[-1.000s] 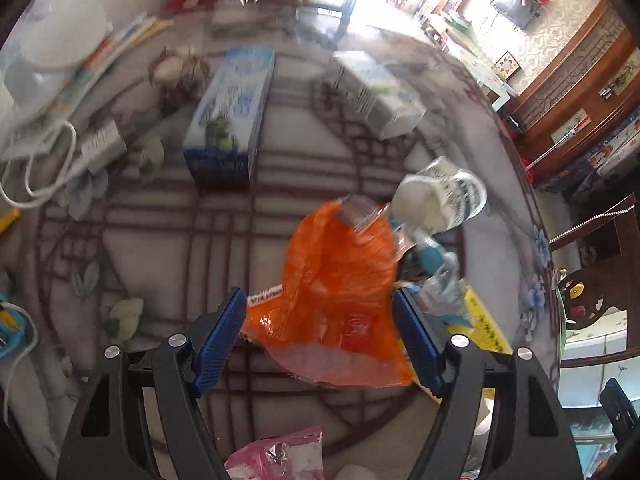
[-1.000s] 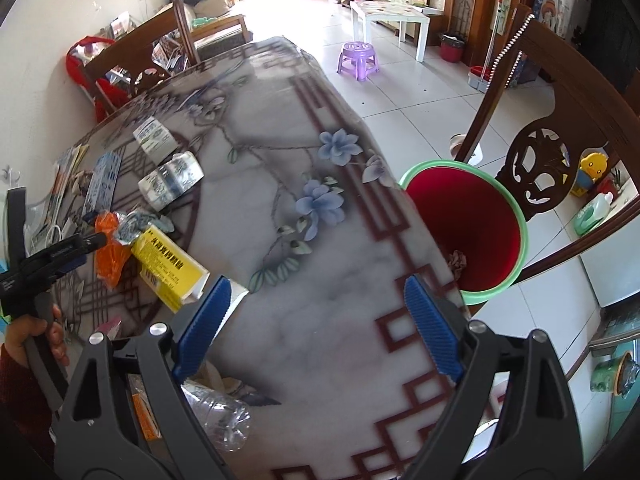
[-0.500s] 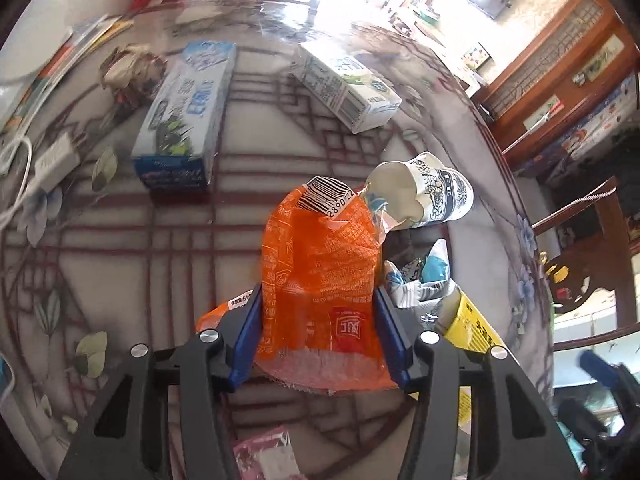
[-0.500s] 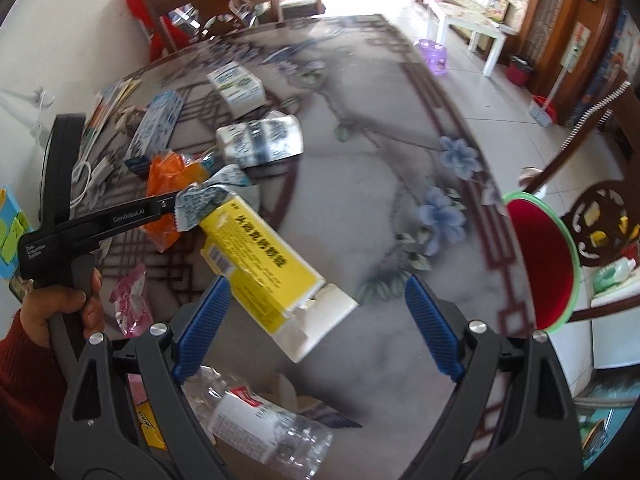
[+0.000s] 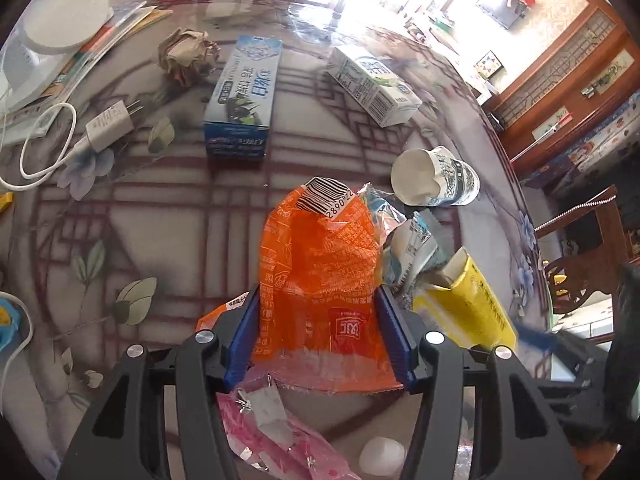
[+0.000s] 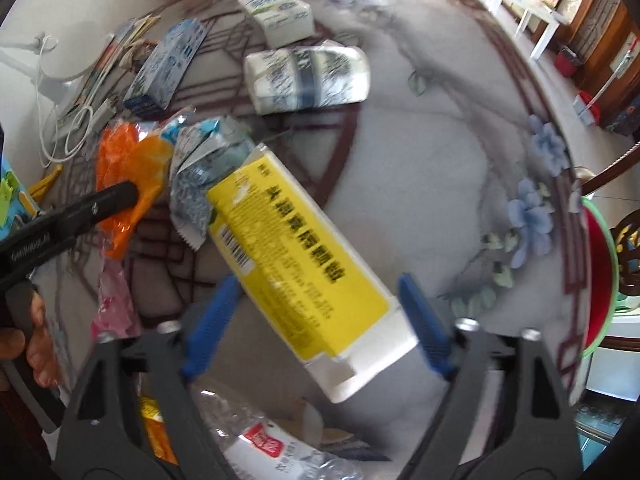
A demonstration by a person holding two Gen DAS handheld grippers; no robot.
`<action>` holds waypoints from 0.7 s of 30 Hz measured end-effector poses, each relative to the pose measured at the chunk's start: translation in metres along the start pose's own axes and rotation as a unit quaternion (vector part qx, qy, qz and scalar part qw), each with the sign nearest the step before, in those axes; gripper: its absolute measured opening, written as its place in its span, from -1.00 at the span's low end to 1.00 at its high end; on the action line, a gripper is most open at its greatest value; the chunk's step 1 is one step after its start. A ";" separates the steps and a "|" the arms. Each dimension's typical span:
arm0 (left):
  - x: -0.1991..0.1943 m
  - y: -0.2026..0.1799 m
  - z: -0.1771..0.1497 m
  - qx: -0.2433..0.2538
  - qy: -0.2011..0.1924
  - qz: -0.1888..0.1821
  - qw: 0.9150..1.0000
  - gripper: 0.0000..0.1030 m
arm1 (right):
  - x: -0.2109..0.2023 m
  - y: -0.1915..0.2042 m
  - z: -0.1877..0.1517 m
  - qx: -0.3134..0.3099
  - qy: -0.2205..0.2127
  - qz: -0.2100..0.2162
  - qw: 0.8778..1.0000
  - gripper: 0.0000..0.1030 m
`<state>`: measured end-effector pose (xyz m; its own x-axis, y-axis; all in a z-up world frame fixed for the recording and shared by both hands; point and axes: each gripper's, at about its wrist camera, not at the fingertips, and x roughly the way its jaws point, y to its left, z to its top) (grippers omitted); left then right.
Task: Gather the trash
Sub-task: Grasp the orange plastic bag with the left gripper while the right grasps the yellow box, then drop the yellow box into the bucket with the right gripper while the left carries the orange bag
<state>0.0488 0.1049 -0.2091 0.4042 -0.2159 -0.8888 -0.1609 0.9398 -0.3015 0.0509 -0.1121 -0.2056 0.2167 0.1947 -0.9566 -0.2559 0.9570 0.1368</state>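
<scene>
- In the right wrist view our right tool (image 6: 316, 320) stands over the yellow box (image 6: 296, 264), which lies on the counter (image 6: 420, 168) with its long axis running from the upper left to the lower right, slanted across the gap of the tool.
- The jaws of this tool have just been closing; the box is between them, but the blurred pads do not seem to press on it yet (a judgement only).
- Our left tool (image 5: 320, 336) is closed on the orange wrapper (image 5: 316, 280), low in the middle of the left wrist view.
- A silver-blue wrapper (image 6: 200, 164) touches the upper end of the box, and a paper cup (image 6: 308, 76) lies above it.
- The red bin (image 6: 600, 280) waits at the right edge, beyond the counter.
</scene>
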 end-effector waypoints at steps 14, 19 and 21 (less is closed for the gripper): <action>0.014 0.003 0.005 -0.014 0.006 -0.010 1.000 -0.01 | 0.004 -0.004 -0.015 0.025 0.009 0.044 0.999 -0.13; -0.007 0.004 0.001 -0.018 -0.022 0.004 1.000 -0.06 | -0.007 0.003 -0.019 0.024 -0.013 0.052 0.998 -0.21; -0.018 0.002 0.000 -0.017 -0.033 0.005 0.999 -0.06 | -0.021 0.003 -0.017 0.025 -0.036 0.053 0.998 -0.25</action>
<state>0.0416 0.1108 -0.1938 0.4616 -0.1879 -0.8669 -0.1946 0.9320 -0.3057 0.0295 -0.1169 -0.1896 0.2583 0.3087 -0.9154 -0.2347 0.9393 0.2505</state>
